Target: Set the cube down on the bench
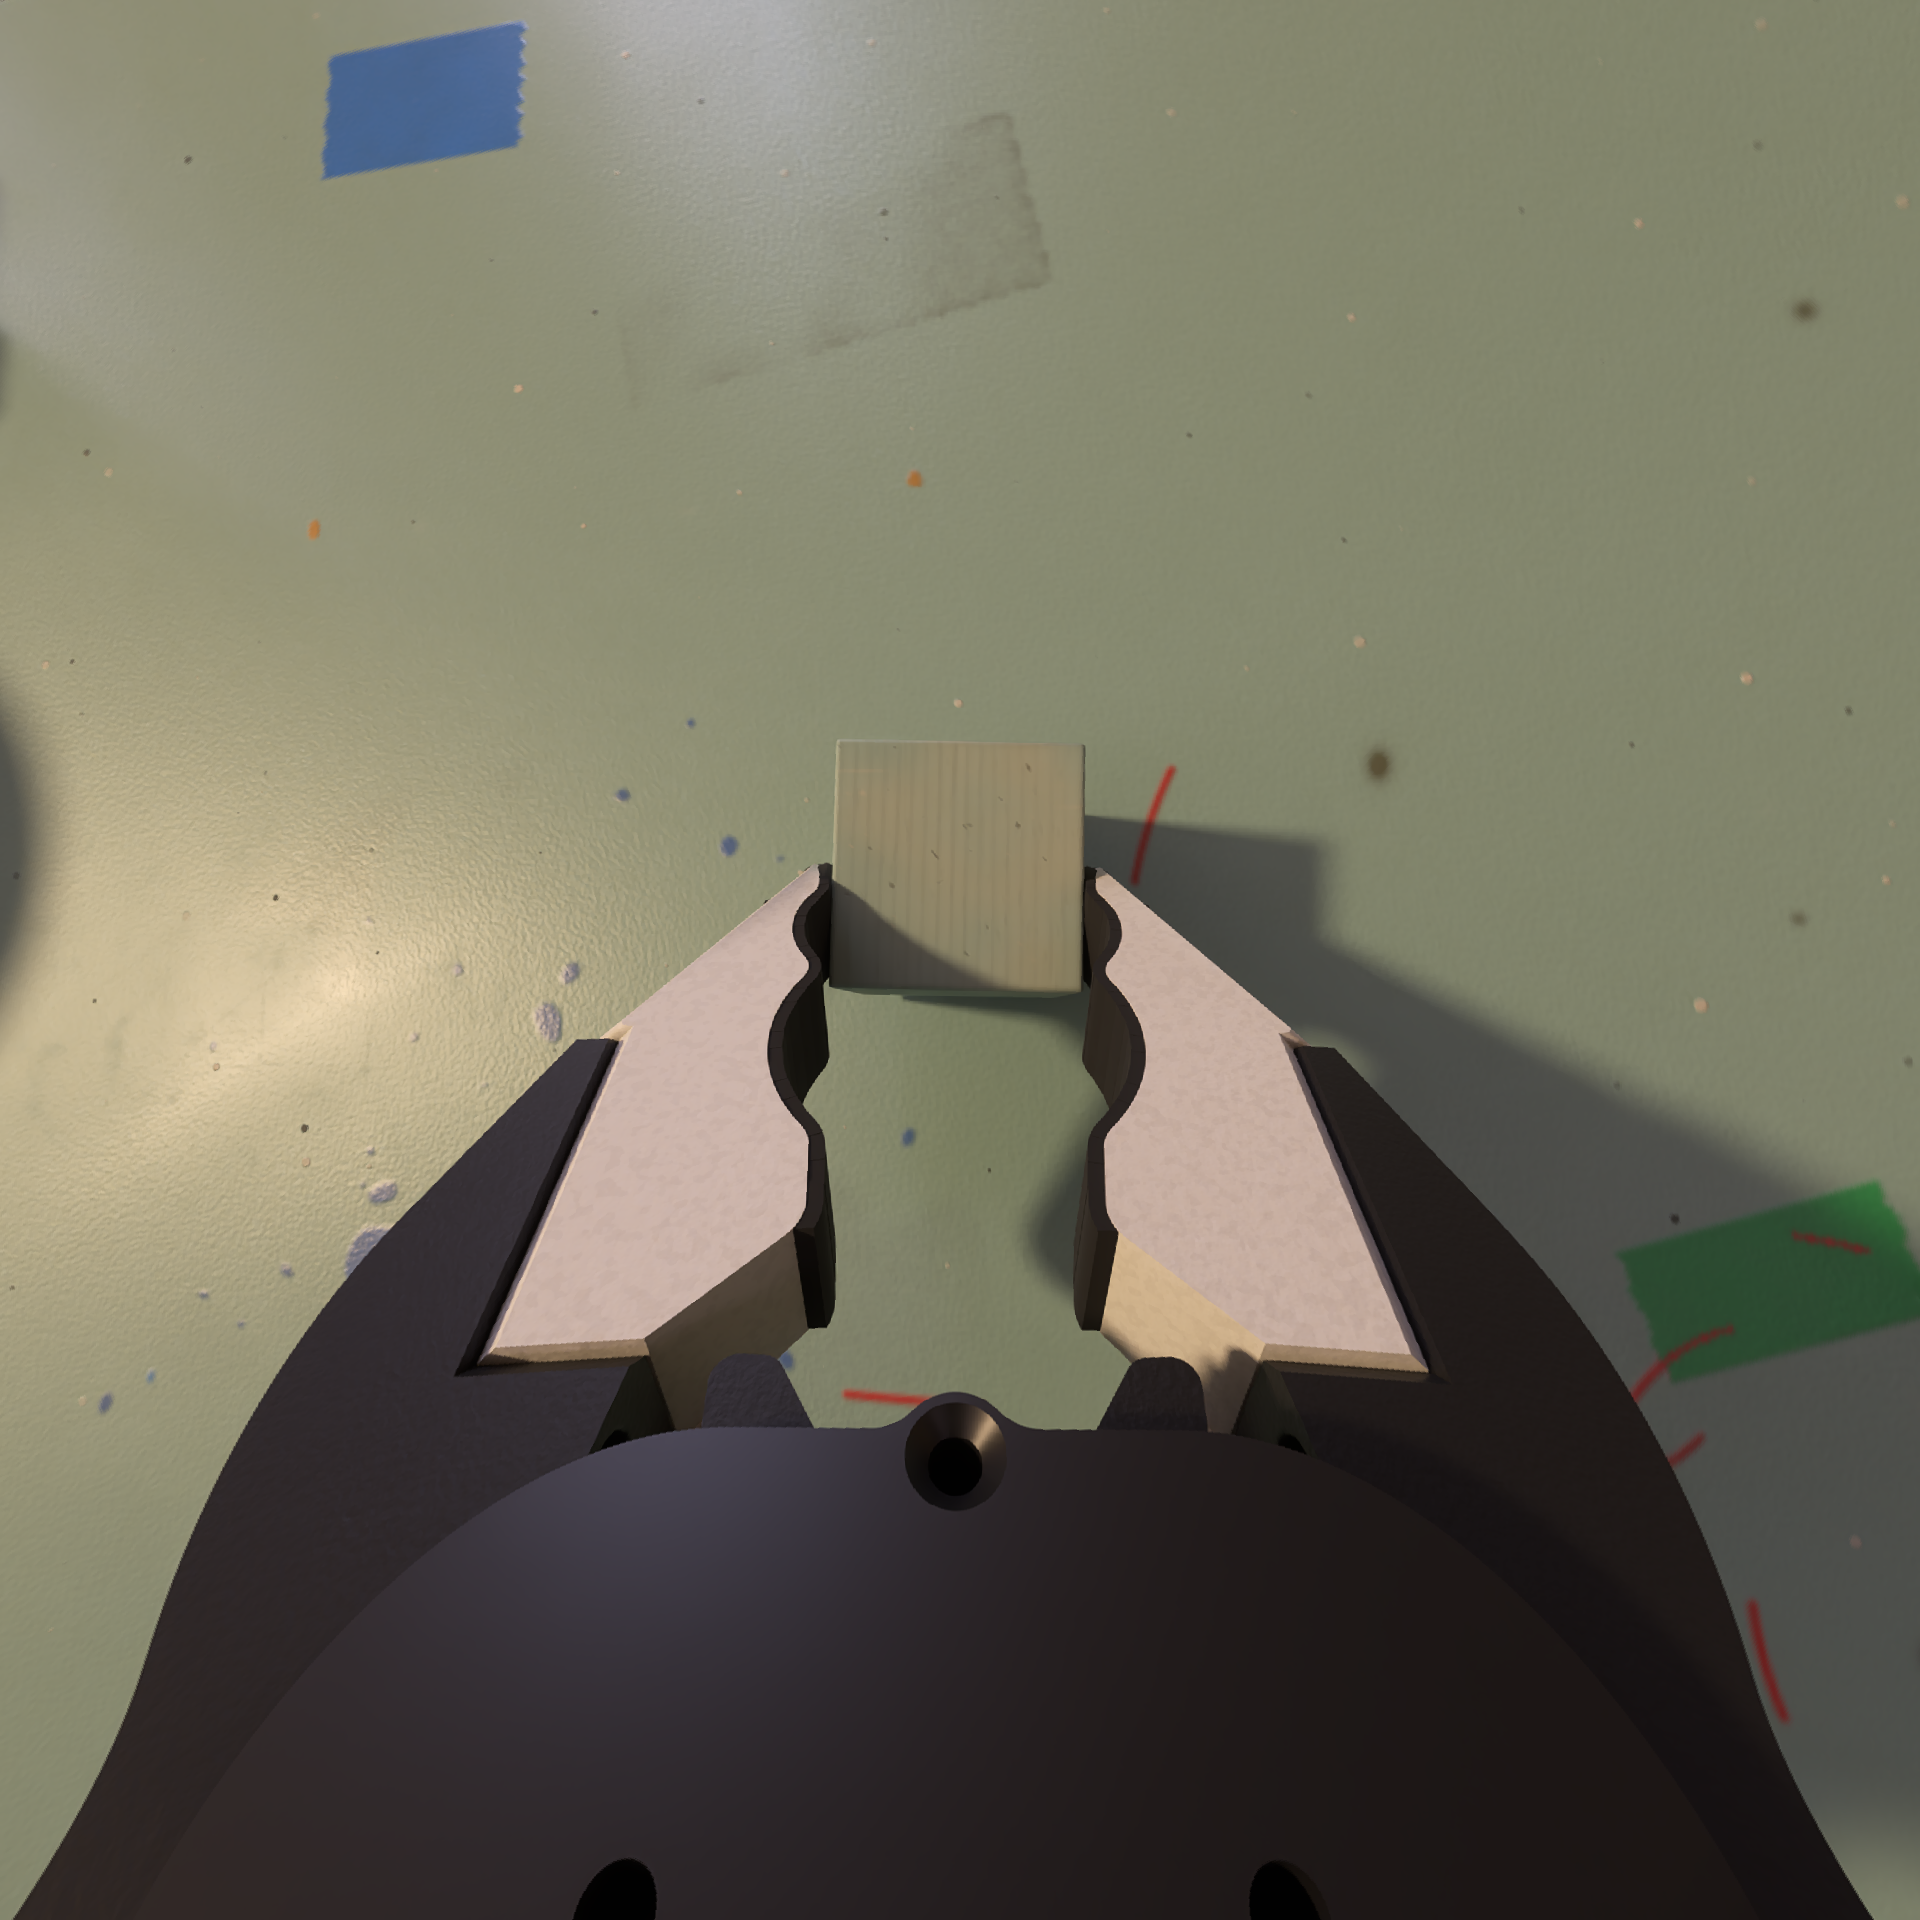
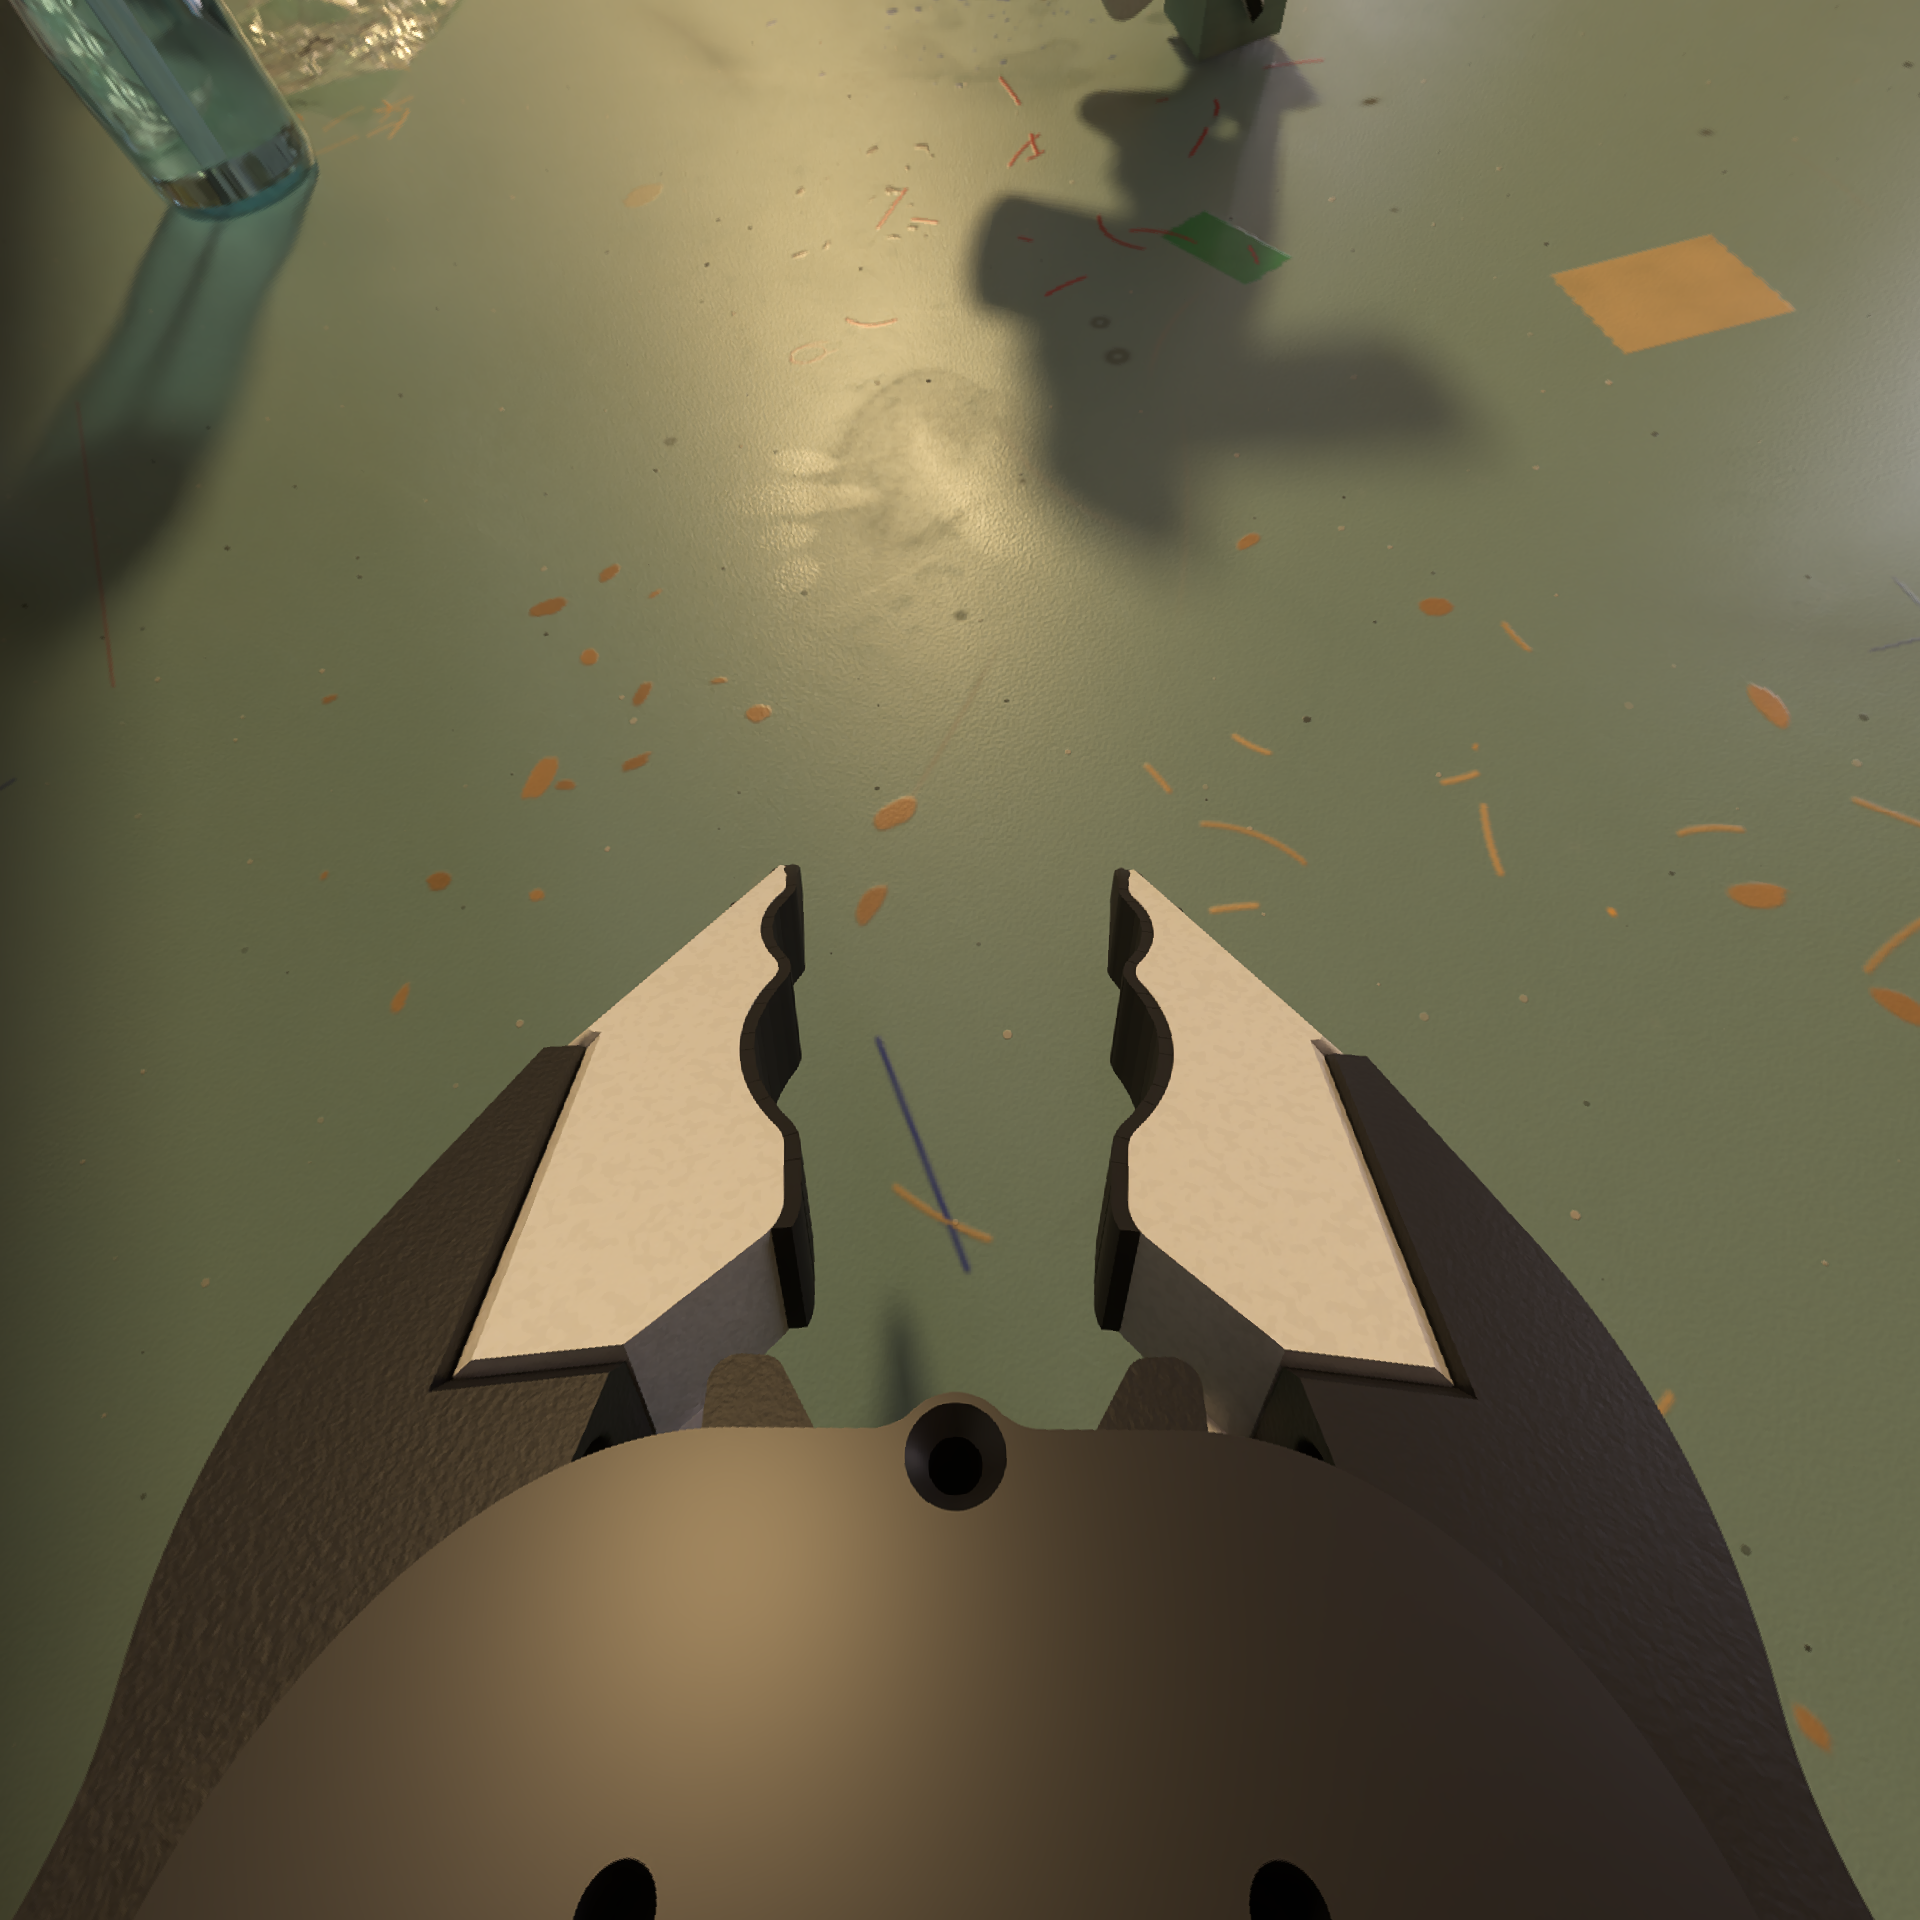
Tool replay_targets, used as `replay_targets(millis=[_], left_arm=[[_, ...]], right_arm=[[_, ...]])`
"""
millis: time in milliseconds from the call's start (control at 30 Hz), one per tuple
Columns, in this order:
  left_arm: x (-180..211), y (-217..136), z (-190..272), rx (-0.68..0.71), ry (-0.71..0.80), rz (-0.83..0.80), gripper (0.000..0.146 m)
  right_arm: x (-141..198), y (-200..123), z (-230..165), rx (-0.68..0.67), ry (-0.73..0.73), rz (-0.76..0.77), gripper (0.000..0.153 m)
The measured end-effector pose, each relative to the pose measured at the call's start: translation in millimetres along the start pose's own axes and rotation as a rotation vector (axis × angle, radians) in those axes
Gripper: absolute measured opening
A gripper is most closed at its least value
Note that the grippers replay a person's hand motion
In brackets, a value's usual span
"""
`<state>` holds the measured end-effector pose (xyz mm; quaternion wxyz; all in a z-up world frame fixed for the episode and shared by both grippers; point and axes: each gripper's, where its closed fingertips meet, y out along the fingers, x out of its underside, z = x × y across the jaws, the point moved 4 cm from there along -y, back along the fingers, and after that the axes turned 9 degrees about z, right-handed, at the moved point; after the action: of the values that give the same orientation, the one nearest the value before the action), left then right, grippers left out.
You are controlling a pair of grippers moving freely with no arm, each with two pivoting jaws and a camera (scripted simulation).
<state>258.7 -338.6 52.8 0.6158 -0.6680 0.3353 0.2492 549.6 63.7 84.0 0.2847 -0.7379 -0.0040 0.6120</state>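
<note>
Nearest: left gripper, black w/ pale fingers, clamped on small pale wooden cube at fingertips, over speckled green bench. Beyond: green tape patch, blue tape patch. Right gripper spread apart, holding nothing; far off: clear glass bottle, orange tape patch.

The cube sits between the left gripper's fingers, possibly just above the bench.

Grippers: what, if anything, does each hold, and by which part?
Left gripper holds the cube by its two opposite side faces, at the fingertips. Right gripper holds nothing.
</note>
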Motion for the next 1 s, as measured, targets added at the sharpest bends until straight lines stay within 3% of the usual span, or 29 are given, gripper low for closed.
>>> replay_targets(millis=[367,533,633,767,900,1000], left_arm=[[1,-22,9,0.026,0.046,0.019,0.047],[-30,-68,24,0.109,0.054,0.162,0.047],[-56,-107,72,0.242,0.090,0.273,0.047],[-67,-129,181,0.454,0.226,0.303,0.047],[-49,-110,286,0.624,0.393,0.266,0.047],[-30,-84,331,0.656,0.455,0.177,0.047]], right_arm=[[-4,-1,-1,-0.008,0.009,0.015,0.059],[-6,-3,2,0.006,0.009,0.022,0.059],[-8,-6,8,0.030,0.011,0.030,0.059],[-9,-11,15,0.049,0.031,0.058,0.059],[-6,-15,18,0.064,0.037,0.063,0.059],[-4,-18,18,0.058,0.058,0.071,0.059]])
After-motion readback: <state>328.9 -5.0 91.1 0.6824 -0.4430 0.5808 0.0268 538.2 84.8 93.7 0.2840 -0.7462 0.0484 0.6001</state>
